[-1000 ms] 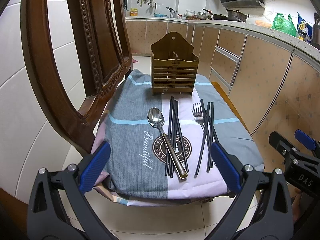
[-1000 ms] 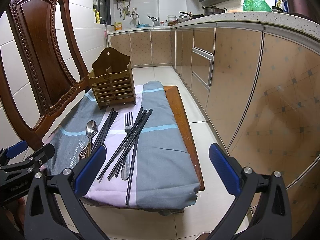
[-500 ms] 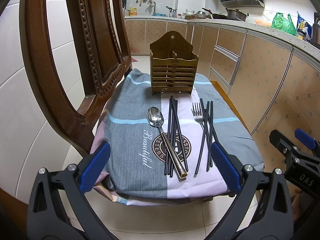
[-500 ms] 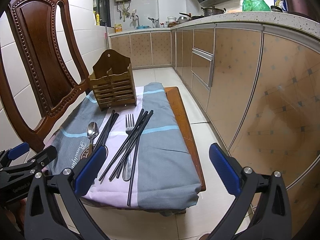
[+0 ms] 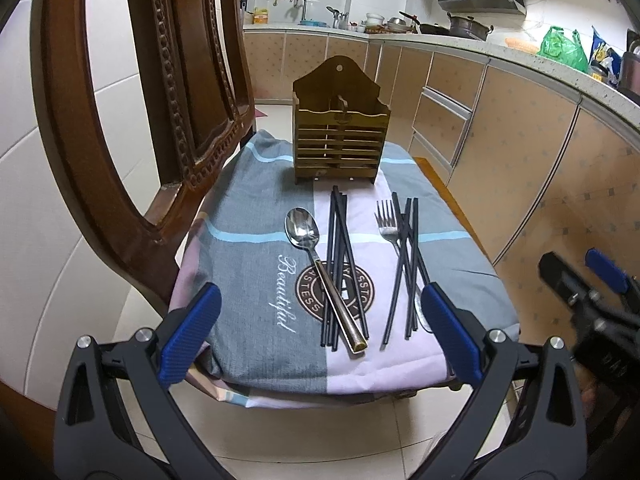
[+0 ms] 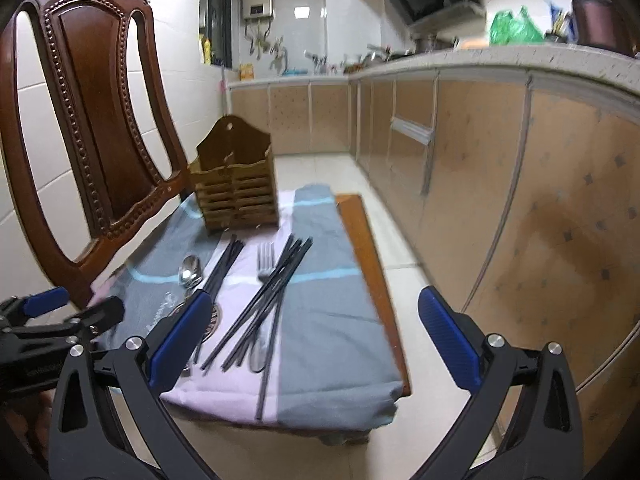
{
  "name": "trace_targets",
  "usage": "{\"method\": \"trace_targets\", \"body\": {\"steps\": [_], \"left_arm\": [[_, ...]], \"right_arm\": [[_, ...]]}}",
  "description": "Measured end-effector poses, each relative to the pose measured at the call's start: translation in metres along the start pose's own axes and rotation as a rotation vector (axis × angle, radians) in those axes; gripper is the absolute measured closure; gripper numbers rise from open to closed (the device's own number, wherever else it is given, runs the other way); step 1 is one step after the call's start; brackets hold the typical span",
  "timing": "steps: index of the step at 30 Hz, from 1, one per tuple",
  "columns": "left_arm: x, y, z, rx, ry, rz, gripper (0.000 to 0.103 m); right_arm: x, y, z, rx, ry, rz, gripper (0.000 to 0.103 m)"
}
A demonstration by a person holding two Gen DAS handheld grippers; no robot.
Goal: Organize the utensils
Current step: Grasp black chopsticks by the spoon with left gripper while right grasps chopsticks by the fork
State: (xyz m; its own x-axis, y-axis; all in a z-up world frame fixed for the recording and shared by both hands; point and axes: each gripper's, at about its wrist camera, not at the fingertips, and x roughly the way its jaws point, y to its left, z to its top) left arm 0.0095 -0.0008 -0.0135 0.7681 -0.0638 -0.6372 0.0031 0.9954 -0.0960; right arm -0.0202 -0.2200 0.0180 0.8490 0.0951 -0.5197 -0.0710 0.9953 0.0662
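Both sets of jaws gaped wide and empty before the holder (image 5: pixel 340 136). In front of it lay spoon (image 5: pixel 304 232), chopsticks (image 5: pixel 340 264), fork (image 5: pixel 387 224). Best nip each handle near its end, one at a time.

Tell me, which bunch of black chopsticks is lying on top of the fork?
The right-hand bunch. Its sticks cross over the fork, while the other bunch lies beside the spoon, nearer the chair back.
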Motion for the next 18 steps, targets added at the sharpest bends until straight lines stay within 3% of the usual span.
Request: {"method": "trace_targets", "body": {"steps": [8,12,15,16,18], "left_arm": [[0.011,-0.008,0.045,0.023,0.008,0.008,0.004],[0.032,-0.011,0.077,0.036,0.025,-0.007,0.006],[0.066,-0.01,0.1,0.029,0.089,-0.045,0.023],[0.081,-0.01,0.105,0.022,0.128,-0.062,0.032],[0.109,-0.011,0.111,0.026,0.187,-0.069,0.037]], "right_arm": [[0.032,-0.011,0.074,-0.026,0.039,-0.016,0.002],[0.076,-0.026,0.107,0.065,0.096,0.109,0.002],[0.123,-0.044,0.11,0.184,0.182,0.213,0.006],[0.134,-0.049,0.106,0.209,0.201,0.22,0.011],[0.163,-0.057,0.094,0.235,0.282,0.218,0.021]]}}
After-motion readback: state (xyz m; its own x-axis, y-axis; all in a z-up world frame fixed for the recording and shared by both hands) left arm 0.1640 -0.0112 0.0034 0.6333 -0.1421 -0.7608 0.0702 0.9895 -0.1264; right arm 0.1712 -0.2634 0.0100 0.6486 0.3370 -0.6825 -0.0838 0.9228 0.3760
